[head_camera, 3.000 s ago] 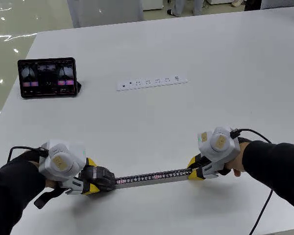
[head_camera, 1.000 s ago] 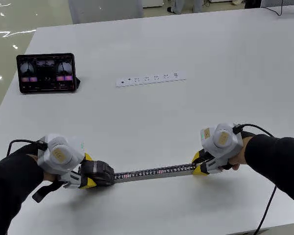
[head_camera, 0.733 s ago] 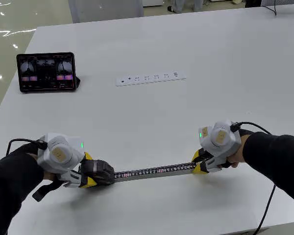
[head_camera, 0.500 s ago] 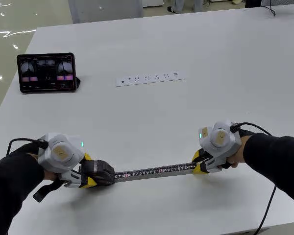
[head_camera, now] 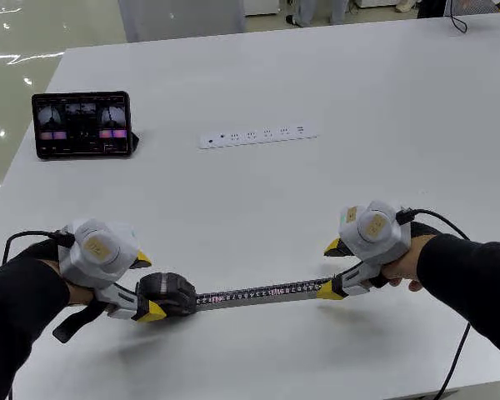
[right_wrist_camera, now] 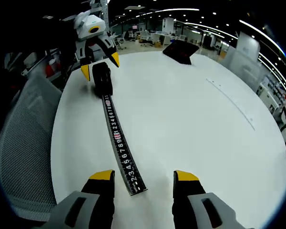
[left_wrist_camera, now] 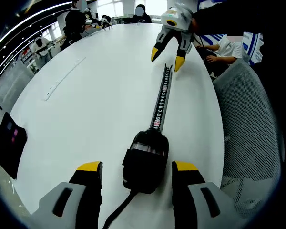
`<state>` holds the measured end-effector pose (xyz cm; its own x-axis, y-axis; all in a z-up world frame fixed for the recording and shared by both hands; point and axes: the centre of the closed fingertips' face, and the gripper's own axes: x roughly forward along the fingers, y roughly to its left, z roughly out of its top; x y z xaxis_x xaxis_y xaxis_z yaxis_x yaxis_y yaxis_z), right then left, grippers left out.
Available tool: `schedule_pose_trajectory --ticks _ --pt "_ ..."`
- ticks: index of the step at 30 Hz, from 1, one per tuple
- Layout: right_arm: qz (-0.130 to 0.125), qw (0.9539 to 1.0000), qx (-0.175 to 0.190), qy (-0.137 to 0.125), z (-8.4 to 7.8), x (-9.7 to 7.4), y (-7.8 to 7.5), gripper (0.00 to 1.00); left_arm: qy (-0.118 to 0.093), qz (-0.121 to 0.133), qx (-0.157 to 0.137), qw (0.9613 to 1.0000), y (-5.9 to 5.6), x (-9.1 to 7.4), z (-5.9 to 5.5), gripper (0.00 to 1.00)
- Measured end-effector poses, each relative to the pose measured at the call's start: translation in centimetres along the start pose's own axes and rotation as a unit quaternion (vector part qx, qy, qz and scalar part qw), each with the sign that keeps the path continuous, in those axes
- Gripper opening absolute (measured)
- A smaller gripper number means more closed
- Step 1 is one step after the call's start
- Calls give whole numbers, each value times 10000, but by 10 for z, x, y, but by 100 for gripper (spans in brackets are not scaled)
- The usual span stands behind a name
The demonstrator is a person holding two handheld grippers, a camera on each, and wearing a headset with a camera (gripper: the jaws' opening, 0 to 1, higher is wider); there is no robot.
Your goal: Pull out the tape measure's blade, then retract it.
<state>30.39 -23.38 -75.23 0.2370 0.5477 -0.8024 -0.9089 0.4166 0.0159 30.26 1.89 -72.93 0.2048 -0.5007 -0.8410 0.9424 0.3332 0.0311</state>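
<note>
Because the left tool [left_wrist_camera: 137,167] and right tool [right_wrist_camera: 144,175] both stand spread, the blade [right_wrist_camera: 117,138] lies unheld, drawn from the tape measure [left_wrist_camera: 145,157], probably awaiting retraction.

The scene is lit brightly and evenly from above. In the head view the white table [head_camera: 358,100] is rendered almost without texture, and streaks of glare are seen on the glossy floor [head_camera: 17,50] at the upper left. Only soft, pale shadows are cast under the left gripper [head_camera: 147,287], the right gripper [head_camera: 328,269] and the tape measure [head_camera: 171,293]. In both gripper views straight lines are bent strongly toward the edges, and ceiling lights [right_wrist_camera: 181,10] are shown as curved bright strips. The numbers on the blade [right_wrist_camera: 119,143] are rendered sharp near the right gripper and are softened farther off.
</note>
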Motion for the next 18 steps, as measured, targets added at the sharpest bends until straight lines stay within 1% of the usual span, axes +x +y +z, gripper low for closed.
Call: schedule_pose_trajectory --ticks 2,3,4,5,7,10,11,12,13,14,15,16,17,18 --pt "-79 9998 166 -114 0 -4 0 50 -103 60 -155 9998 -1 -3 3 62" --pt "-125 9996 221 -154 -1 -6 1 51 -156 61 -278 9995 -1 -4 4 64" --pt "-226 9989 333 -239 -2 -9 0 51 -222 67 -399 9989 -1 -6 4 66" --pt "-284 9985 374 -295 -3 -11 0 52 -268 97 -460 9985 0 -7 5 68" --pt "-377 9982 319 -333 -9 -15 2 52 -389 141 -620 9972 0 -8 4 71" --pt "-522 9974 317 -385 -17 -22 2 53 -462 224 -777 9956 -1 -11 -3 75" --pt "-596 9966 344 -444 -18 -25 1 53 -509 316 -947 9937 0 -13 -5 76" --pt "-620 9963 355 -481 -19 -28 1 53 -588 431 -1137 9908 2 -15 -6 77" --pt "-647 9958 381 -526 -20 -30 1 53 -831 481 -1313 9867 3 -17 -2 78" --pt "-756 9941 480 -618 -20 -35 -1 53 -1079 539 -1550 9805 2 -22 1 79" --pt "-803 9932 520 -663 -20 -38 -1 54 -1162 595 -1676 9772 2 -23 0 80" --pt "-851 9923 556 -705 -22 -42 -1 54 -1174 683 -1867 9730 2 -25 -7 81" --pt "-866 9921 559 -715 -24 -45 1 54 -1096 719 -1992 9712 1 -25 -14 79" --pt "-900 9918 557 -722 -26 -47 1 55 -1063 739 -2068 9698 0 -25 -19 78"
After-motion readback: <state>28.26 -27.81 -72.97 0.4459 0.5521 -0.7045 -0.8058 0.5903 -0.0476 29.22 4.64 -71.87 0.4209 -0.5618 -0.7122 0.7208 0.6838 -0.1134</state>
